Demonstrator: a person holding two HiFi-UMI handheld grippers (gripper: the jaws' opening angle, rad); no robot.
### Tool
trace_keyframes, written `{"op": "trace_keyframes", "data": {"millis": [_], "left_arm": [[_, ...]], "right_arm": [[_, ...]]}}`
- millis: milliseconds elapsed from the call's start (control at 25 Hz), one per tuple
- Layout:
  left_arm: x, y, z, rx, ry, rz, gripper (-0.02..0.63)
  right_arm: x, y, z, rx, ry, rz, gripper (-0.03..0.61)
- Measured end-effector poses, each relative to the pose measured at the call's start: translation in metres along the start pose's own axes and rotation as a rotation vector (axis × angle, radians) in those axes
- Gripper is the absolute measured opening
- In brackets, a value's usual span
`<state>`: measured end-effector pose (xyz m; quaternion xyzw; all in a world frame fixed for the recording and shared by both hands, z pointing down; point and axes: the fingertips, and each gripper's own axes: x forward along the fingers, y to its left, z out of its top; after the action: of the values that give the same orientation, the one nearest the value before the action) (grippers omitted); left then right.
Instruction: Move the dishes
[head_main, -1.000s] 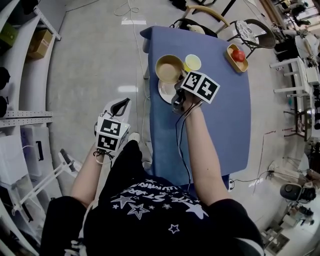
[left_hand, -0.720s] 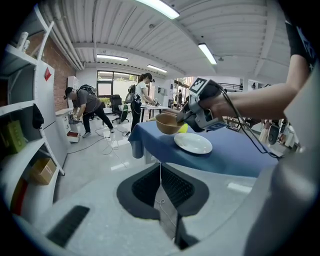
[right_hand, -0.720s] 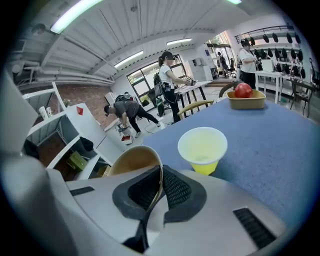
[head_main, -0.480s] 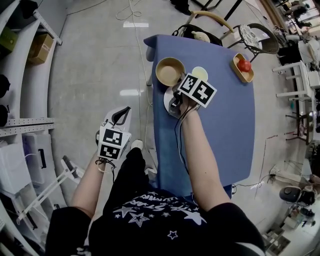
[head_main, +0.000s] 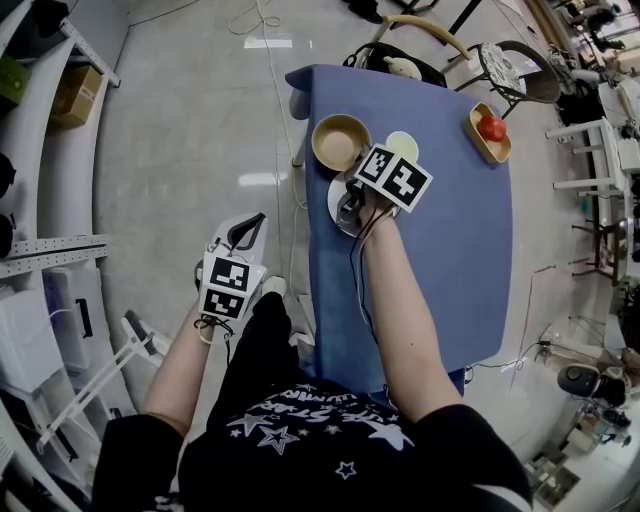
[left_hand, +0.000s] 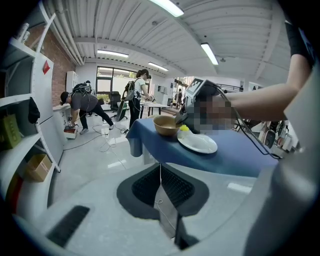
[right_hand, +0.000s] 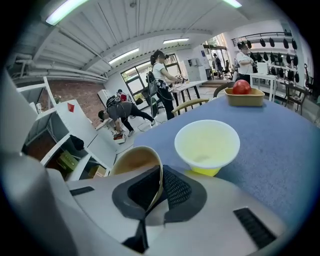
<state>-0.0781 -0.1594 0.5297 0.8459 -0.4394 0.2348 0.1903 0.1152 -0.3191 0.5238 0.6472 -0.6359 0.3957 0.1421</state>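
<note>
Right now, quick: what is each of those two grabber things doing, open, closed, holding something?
Left gripper: fingers closed, nothing between them.
Right gripper: fingers closed on the rim of the tan bowl.

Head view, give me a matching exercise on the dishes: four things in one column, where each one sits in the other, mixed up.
1. tan round bowl
2. pale yellow bowl
3. white flat plate
4. red round fruit

A. in the wooden tray
B. rim pinched by the right tool
C. standing free, ungripped
D. nearest the person, under the right tool

Pairs: 1-B, 2-C, 3-D, 4-A
</note>
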Motion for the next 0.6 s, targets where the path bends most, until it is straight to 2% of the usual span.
{"op": "trace_keyframes", "data": {"millis": [320, 600], "left_arm": [[0.001, 0.0, -0.002, -0.002, 0.006, 0.006, 0.021], [0.001, 0.004, 0.008, 0.001, -0.012, 0.021, 0.021]], "right_arm": [[0.002, 0.001, 0.002, -0.042, -0.012, -0.01, 0.037], [-0.001, 0.003, -0.003, -0.033, -0.01, 0.03, 0.103]]}}
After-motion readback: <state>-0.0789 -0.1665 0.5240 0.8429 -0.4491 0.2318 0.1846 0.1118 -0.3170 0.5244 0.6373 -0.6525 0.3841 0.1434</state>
